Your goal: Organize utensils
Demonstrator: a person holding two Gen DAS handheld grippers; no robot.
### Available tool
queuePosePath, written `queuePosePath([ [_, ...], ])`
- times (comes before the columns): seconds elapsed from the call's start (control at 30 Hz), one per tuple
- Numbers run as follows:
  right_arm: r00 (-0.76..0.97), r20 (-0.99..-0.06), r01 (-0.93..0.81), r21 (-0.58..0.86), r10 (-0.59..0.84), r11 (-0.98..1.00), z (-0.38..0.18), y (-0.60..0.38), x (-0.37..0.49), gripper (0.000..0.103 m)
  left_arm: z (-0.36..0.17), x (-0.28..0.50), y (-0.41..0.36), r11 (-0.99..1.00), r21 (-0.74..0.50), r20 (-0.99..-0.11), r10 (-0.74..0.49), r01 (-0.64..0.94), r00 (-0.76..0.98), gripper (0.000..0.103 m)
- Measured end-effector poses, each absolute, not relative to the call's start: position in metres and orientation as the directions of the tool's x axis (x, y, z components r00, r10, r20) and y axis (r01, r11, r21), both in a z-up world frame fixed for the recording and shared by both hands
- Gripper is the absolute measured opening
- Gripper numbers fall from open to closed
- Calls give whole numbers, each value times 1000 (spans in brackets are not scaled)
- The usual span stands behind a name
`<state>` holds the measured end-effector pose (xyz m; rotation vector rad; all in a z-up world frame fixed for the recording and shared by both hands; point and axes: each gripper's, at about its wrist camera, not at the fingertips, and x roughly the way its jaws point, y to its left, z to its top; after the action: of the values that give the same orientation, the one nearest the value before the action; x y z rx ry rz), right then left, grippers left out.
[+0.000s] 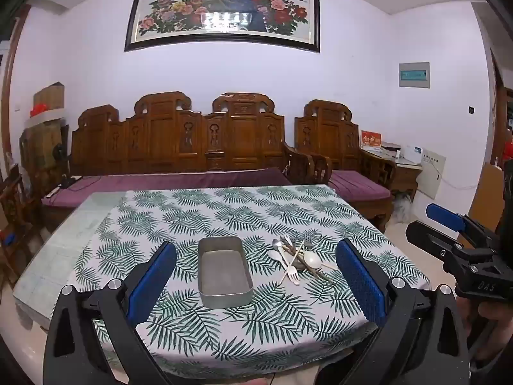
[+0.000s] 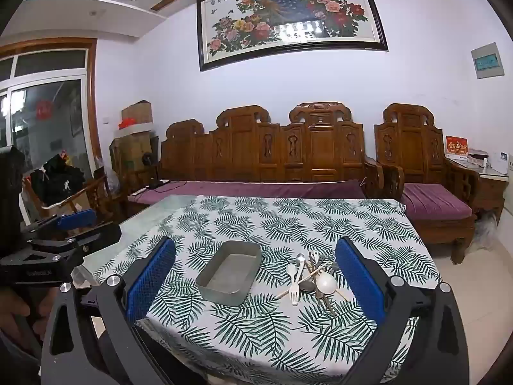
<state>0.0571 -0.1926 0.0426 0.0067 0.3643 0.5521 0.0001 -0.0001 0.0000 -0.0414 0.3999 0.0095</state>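
Note:
An empty grey metal tray (image 1: 223, 271) (image 2: 229, 277) sits on the leaf-print tablecloth (image 1: 205, 211) (image 2: 320, 218). To its right lies a loose pile of utensils (image 1: 298, 260) (image 2: 312, 277): white plastic spoons and a fork, metal spoons and forks, and chopsticks. My left gripper (image 1: 256, 276) hangs open over the near table edge, its blue pads framing the tray and pile from a distance. Likewise open and holding nothing, my right gripper (image 2: 255, 277) is back from the objects. In the left wrist view the right gripper (image 1: 455, 224) shows at the right edge; the left gripper (image 2: 73, 224) shows at the left of the right wrist view.
A carved wooden sofa (image 1: 179, 141) (image 2: 288, 150) with purple cushions stands behind the table, an armchair (image 1: 336, 147) (image 2: 426, 166) beside it. Bare glass tabletop (image 1: 64, 234) (image 2: 154, 221) lies left of the cloth. A person's hand (image 2: 16, 311) grips the left tool.

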Motion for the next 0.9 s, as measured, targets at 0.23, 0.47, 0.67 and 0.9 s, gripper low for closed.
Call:
queuePosePath([
  [0.23, 790, -335, -511, 104, 514, 853, 43, -193, 57, 100, 2, 0, 2, 999, -43, -385, -1, -17, 923, 96],
  [0.47, 789, -332, -513, 105, 516, 852, 43, -192, 57, 100, 2, 3, 2, 999, -43, -376, -1, -17, 927, 96],
  [0.67, 789, -331, -513, 107, 517, 852, 44, -193, 56, 100, 7, -5, -2, 999, -36, -364, 6, -20, 932, 96],
  [0.9, 789, -330, -513, 108, 517, 852, 46, -190, 55, 100, 9, -7, -3, 999, -36, -360, 5, -19, 933, 96],
])
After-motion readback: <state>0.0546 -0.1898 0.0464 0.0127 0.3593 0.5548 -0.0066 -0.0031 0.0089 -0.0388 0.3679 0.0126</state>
